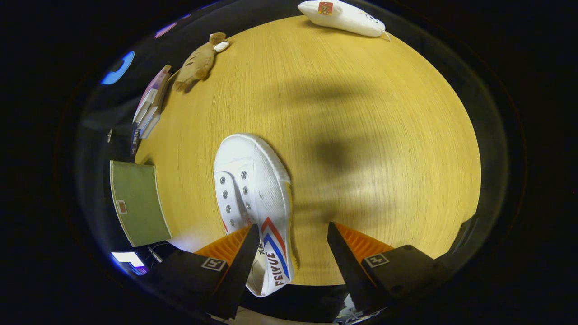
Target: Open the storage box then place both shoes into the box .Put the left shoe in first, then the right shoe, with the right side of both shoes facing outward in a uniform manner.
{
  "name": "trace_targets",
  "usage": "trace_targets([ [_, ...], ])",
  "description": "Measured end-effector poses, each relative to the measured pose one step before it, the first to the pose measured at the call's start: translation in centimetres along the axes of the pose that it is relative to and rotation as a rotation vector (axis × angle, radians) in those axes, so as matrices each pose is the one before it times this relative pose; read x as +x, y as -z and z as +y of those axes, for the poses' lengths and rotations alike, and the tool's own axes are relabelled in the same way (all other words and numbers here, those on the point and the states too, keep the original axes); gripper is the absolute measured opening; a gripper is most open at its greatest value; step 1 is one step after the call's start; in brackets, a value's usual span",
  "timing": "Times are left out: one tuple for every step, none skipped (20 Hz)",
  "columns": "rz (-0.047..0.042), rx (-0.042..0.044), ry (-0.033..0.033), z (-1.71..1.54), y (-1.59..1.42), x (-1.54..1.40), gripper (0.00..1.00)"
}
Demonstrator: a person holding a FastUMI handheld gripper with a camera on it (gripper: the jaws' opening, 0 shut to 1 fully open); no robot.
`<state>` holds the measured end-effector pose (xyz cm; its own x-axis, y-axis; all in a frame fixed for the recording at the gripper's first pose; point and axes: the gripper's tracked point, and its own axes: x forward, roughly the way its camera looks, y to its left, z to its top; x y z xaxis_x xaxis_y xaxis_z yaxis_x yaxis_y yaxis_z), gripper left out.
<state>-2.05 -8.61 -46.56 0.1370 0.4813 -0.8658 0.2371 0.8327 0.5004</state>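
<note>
A white canvas shoe [253, 189] with red and blue side stripes lies on the wooden table [361, 113], toe pointing away from me. My gripper [293, 243] is open above it. The left finger [235, 253] overlaps the shoe's laced opening near the heel, and the right finger [356, 257] stands apart over bare table to the shoe's right. Only the shoe's striped side wall lies between the fingers. A green box [137, 203] with a small label sits at the table's left edge, left of the shoe.
A stack of books [151, 101] lies at the far left edge. A brown plush animal [198, 61] rests beyond the books. A white plush toy [343, 17] lies at the far side of the table. A dark shadow falls on the wood right of the shoe.
</note>
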Motion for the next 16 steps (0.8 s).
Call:
trace_targets([
  [0.00125, 0.00128, -0.0057, 0.121, -0.02, -0.04, 0.94],
  [0.00169, 0.00104, -0.0067, 0.043, 0.055, -0.034, 0.94],
  [0.00224, -0.00028, -0.00489, 0.077, 0.023, -0.036, 0.94],
  [0.00106, 0.00245, -0.0075, 0.166, 0.06, -0.1, 0.94],
  [0.00131, 0.00105, -0.00463, 0.205, -0.004, -0.128, 0.94],
  [-0.00208, -0.00361, 0.00221, -0.076, 0.056, 0.111, 0.91],
  [0.00034, -0.00464, 0.00945, -0.226, 0.028, 0.075, 0.91],
  [0.00251, 0.00186, 0.00904, -0.067, 0.01, 0.145, 0.91],
  [0.00166, 0.00402, 0.0021, 0.101, 0.006, 0.038, 0.91],
  [-0.00178, -0.00036, -0.00757, 0.152, -0.021, 0.005, 0.91],
  [-0.00275, -0.00477, -0.01192, 0.269, -0.007, 0.115, 0.91],
  [0.00306, -0.00812, -0.00494, 0.028, 0.001, 0.201, 0.91],
  [0.00314, -0.00414, 0.00156, 0.025, -0.088, 0.182, 0.91],
  [0.00421, -0.00252, 0.00339, 0.239, 0.034, 0.285, 0.91],
  [0.00187, -0.00408, 0.00465, 0.32, 0.079, 0.272, 0.91],
  [-0.00216, -0.0114, 0.01232, 0.228, 0.084, 0.395, 0.87],
])
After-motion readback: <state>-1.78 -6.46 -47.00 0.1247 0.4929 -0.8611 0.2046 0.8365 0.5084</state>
